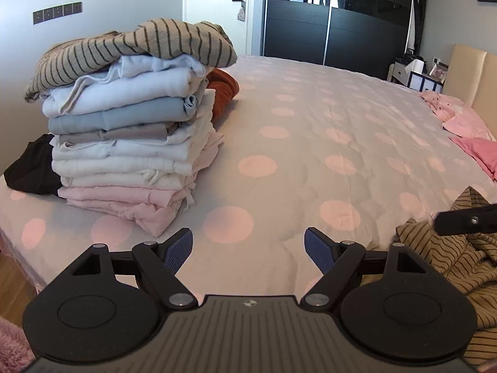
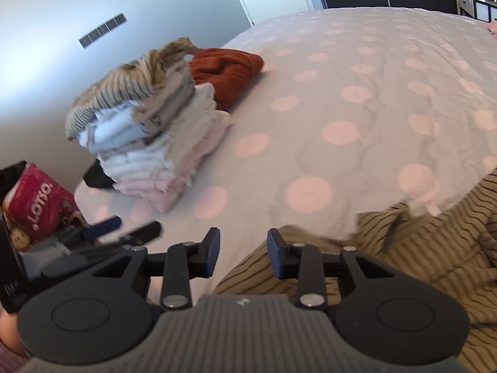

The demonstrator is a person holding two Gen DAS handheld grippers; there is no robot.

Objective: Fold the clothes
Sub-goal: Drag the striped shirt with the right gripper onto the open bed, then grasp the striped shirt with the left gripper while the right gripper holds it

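Note:
A tall stack of folded clothes [image 1: 124,143] stands on the bed's near left corner, topped by a tan striped garment [image 1: 124,52]; it also shows in the right wrist view [image 2: 149,136]. A loose tan striped garment [image 1: 450,264] lies crumpled at the bed's near right edge, and in the right wrist view [image 2: 388,258]. My left gripper [image 1: 248,248] is open and empty above the bedspread, right of the stack. My right gripper [image 2: 243,255] is open and empty, just over the left edge of the loose striped garment. Its finger tip shows in the left wrist view [image 1: 466,219].
The bed has a grey bedspread with pink dots [image 1: 326,130]. A rust-coloured garment [image 1: 222,90] and a black one [image 1: 31,168] lie beside the stack. Pink pillows [image 1: 466,124] lie by the headboard. A pink package [image 2: 40,205] sits left of the bed. A black wardrobe [image 1: 335,18] stands behind.

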